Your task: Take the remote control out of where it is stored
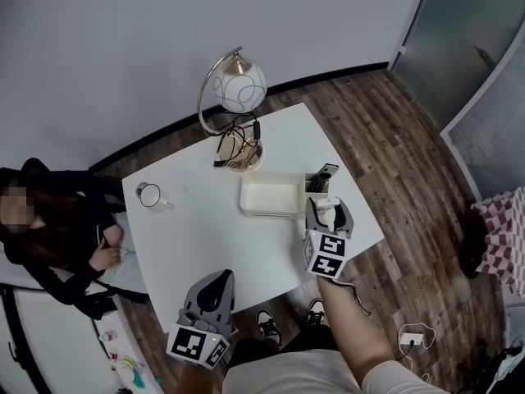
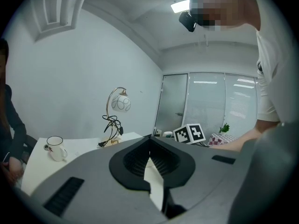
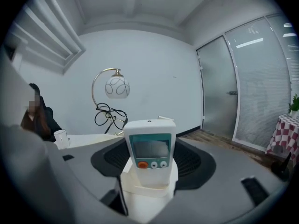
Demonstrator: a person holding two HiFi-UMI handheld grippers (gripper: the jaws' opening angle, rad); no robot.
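**Right gripper at the tray's end**

Your right gripper [image 1: 326, 210] is at the right end of the white storage tray [image 1: 271, 195] on the white table [image 1: 197, 232], jaws apart, near a dark remote [image 1: 326, 172] standing upright there. Your left gripper [image 1: 215, 284] is over the table's near edge.

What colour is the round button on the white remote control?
Orange; the remote control shows best in the right gripper view.

**Pretty plain little office room**

Pale grey wall [image 1: 123, 39], dark wood-plank floor [image 1: 394, 130], white square surface [image 1: 205, 236] in the middle. A globe lamp [image 1: 238, 84] on a curved brass arm stands near its far edge. Frosted glass panels [image 1: 467, 39] on the right, red-checked cloth [image 1: 502, 228] near them. The ceiling light panel [image 2: 181, 5] is on.
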